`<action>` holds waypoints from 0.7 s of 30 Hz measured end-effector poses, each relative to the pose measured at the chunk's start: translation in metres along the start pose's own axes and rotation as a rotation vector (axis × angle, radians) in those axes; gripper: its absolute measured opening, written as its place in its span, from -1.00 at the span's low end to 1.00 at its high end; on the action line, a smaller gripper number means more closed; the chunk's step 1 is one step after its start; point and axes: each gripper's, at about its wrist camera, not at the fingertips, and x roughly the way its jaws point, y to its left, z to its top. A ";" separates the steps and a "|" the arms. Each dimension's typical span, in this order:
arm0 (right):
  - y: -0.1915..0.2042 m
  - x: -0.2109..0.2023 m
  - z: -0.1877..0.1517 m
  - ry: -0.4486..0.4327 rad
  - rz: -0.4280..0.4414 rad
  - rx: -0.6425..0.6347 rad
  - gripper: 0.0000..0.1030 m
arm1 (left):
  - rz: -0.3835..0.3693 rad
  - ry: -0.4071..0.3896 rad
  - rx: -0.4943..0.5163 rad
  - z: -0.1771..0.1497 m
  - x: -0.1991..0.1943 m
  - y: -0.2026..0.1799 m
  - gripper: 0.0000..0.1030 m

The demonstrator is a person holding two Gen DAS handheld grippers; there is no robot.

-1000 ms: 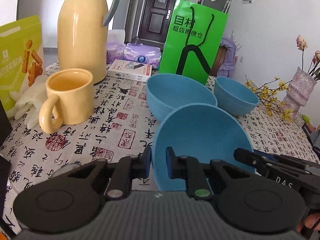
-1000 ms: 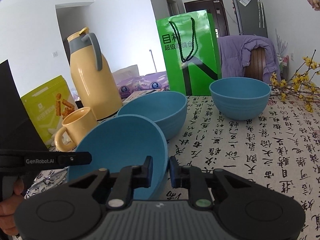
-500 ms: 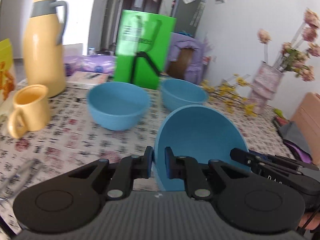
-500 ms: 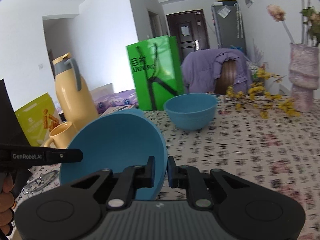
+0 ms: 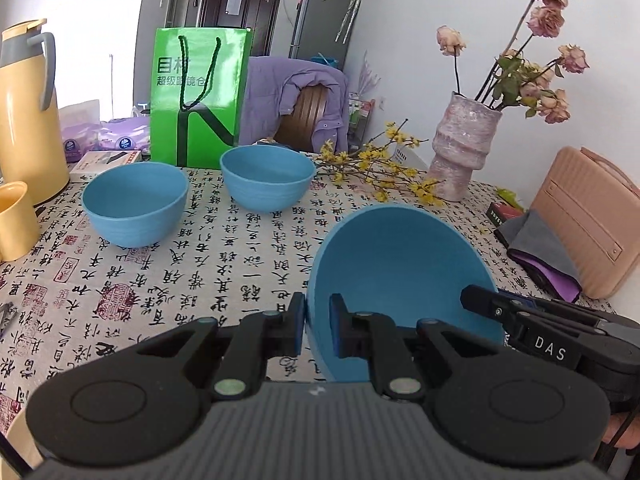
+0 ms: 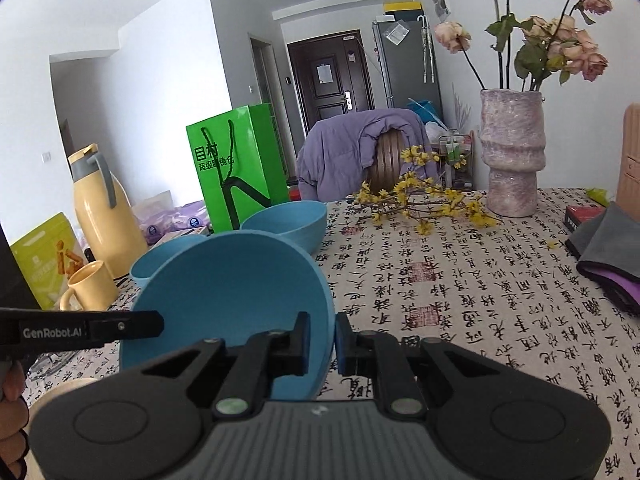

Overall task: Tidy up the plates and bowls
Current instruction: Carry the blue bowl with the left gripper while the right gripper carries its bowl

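Observation:
A blue bowl (image 5: 400,272) hangs tilted above the table, held from both sides. My left gripper (image 5: 318,326) is shut on its left rim, one finger inside and one outside. My right gripper (image 6: 322,338) is shut on the opposite rim of the same blue bowl (image 6: 228,296). In the left wrist view the right gripper's body shows at the lower right. Two more blue bowls stand on the patterned tablecloth: one at the left (image 5: 134,208) and one further back (image 5: 267,178). Both show behind the held bowl in the right wrist view, the nearer (image 6: 160,258) and the farther (image 6: 288,222).
A yellow mug (image 5: 14,220) and yellow thermos (image 5: 28,112) stand at the left, a green paper bag (image 5: 198,96) behind the bowls. A pink vase with dried roses (image 5: 464,152) and yellow flower sprigs (image 5: 380,168) lie right of centre. A pink case (image 5: 588,216) and folded cloth (image 5: 540,256) sit at the right edge.
Both grippers have carried the held blue bowl to the right across the table. The mug, thermos and the two standing bowls have slid to the left of both views; the vase has come in.

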 end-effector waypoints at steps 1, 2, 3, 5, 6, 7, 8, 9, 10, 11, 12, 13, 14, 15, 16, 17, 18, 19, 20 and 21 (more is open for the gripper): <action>-0.001 -0.001 0.000 0.000 0.001 0.001 -0.76 | 0.002 -0.001 0.001 -0.001 -0.001 -0.003 -0.75; -0.002 -0.003 0.000 -0.001 0.002 0.002 -0.76 | 0.003 -0.001 0.003 -0.002 -0.003 -0.005 -0.75; -0.003 -0.006 -0.001 -0.002 0.003 0.001 -0.76 | 0.004 -0.002 0.004 -0.002 -0.004 -0.006 -0.75; -0.003 -0.010 -0.001 -0.004 0.003 0.001 -0.76 | 0.005 -0.002 0.003 -0.004 -0.007 -0.008 -0.75; -0.003 -0.011 -0.002 -0.004 0.004 0.001 -0.76 | 0.006 -0.002 0.001 -0.006 -0.009 -0.010 -0.75; -0.003 -0.014 -0.002 -0.005 0.005 0.000 -0.76 | 0.006 -0.002 -0.002 -0.008 -0.012 -0.011 -0.75; -0.003 -0.017 -0.003 -0.004 0.005 -0.001 -0.76 | 0.005 -0.002 -0.005 -0.009 -0.014 -0.011 -0.75; -0.002 -0.021 -0.005 -0.004 0.007 -0.003 -0.76 | 0.005 -0.001 -0.011 -0.011 -0.017 -0.011 -0.75; 0.000 -0.026 -0.007 -0.006 0.008 -0.008 -0.76 | 0.002 -0.001 -0.018 -0.014 -0.021 -0.011 -0.75; 0.001 -0.031 -0.009 -0.007 0.007 -0.013 -0.76 | -0.001 -0.004 -0.022 -0.017 -0.025 -0.012 -0.75; 0.002 -0.036 -0.012 -0.006 0.009 -0.017 -0.76 | 0.000 -0.002 -0.026 -0.021 -0.030 -0.013 -0.75; 0.004 -0.042 -0.016 -0.004 0.010 -0.019 -0.76 | 0.000 -0.002 -0.028 -0.026 -0.035 -0.014 -0.75; 0.005 -0.048 -0.019 -0.001 0.010 -0.023 -0.76 | -0.002 -0.005 -0.029 -0.031 -0.040 -0.015 -0.75; 0.006 -0.054 -0.023 0.003 0.009 -0.026 -0.76 | -0.003 -0.005 -0.034 -0.036 -0.045 -0.016 -0.75; 0.007 -0.059 -0.027 0.009 0.009 -0.023 -0.76 | -0.006 -0.002 -0.040 -0.041 -0.050 -0.017 -0.75; 0.006 -0.064 -0.031 0.016 0.007 -0.017 -0.76 | -0.011 0.002 -0.045 -0.046 -0.054 -0.017 -0.75; 0.006 -0.069 -0.036 0.026 0.008 -0.011 -0.76 | -0.014 0.010 -0.053 -0.052 -0.058 -0.018 -0.75; 0.006 -0.073 -0.040 0.036 0.007 -0.006 -0.76 | -0.018 0.019 -0.057 -0.058 -0.062 -0.018 -0.75; 0.006 -0.078 -0.046 0.046 0.005 -0.006 -0.76 | -0.020 0.025 -0.060 -0.063 -0.065 -0.019 -0.75; 0.007 -0.082 -0.051 0.055 0.006 -0.006 -0.76 | -0.020 0.033 -0.066 -0.069 -0.068 -0.019 -0.75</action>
